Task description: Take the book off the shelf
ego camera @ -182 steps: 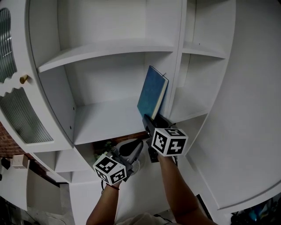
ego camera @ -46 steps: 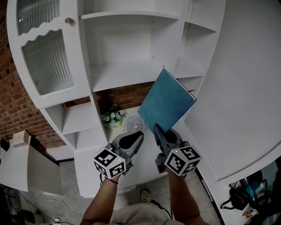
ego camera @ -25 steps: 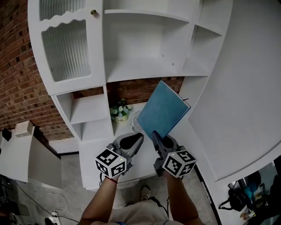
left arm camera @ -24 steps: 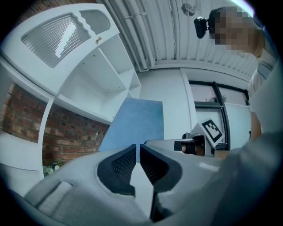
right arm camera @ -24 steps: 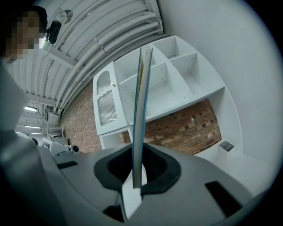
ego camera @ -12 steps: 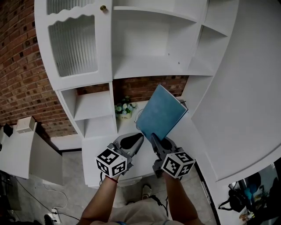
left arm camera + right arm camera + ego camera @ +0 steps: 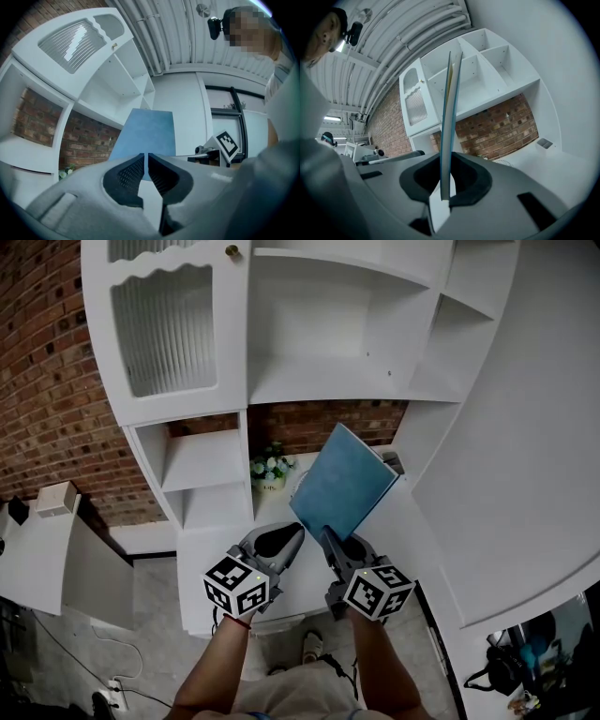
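— Blue thin flat book: position?
— Clear of the tall white shelf unit. It is held out in front of the unit, tilted, with its lower edge clamped in the right tool.
— Right tool's condition?
— Jaws narrow, pinched on that edge.
— Left tool?
— Also in front of the shelf unit, just beside the right tool. Jaws are drawn together to a sliver with nothing between them, apart from the book.
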`<state>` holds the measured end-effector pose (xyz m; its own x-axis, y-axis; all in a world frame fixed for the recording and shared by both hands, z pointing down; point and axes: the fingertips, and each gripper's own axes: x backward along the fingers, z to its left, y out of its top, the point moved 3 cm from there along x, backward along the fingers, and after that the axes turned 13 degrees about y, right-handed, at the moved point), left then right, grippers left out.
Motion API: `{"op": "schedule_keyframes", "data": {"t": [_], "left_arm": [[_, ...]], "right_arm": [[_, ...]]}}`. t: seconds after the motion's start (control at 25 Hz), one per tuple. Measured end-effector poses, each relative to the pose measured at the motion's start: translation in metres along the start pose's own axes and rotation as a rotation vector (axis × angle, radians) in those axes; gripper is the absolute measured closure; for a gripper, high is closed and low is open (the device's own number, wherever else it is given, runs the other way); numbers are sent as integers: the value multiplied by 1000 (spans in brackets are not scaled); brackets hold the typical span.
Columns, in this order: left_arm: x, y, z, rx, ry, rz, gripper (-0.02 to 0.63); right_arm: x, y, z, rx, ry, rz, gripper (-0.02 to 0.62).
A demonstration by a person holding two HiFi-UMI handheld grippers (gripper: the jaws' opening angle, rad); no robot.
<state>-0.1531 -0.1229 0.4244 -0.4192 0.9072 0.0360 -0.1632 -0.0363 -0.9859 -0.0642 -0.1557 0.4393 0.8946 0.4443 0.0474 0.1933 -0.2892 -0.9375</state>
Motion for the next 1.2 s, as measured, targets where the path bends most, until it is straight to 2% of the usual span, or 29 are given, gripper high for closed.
{"op": "schedule_keyframes", "data": {"t": [1.2], "left_arm": [[-2,6,-2,-13,-11,-3,594]], "right_arm": [[1,10,1,28,-1,-8,543]]}}
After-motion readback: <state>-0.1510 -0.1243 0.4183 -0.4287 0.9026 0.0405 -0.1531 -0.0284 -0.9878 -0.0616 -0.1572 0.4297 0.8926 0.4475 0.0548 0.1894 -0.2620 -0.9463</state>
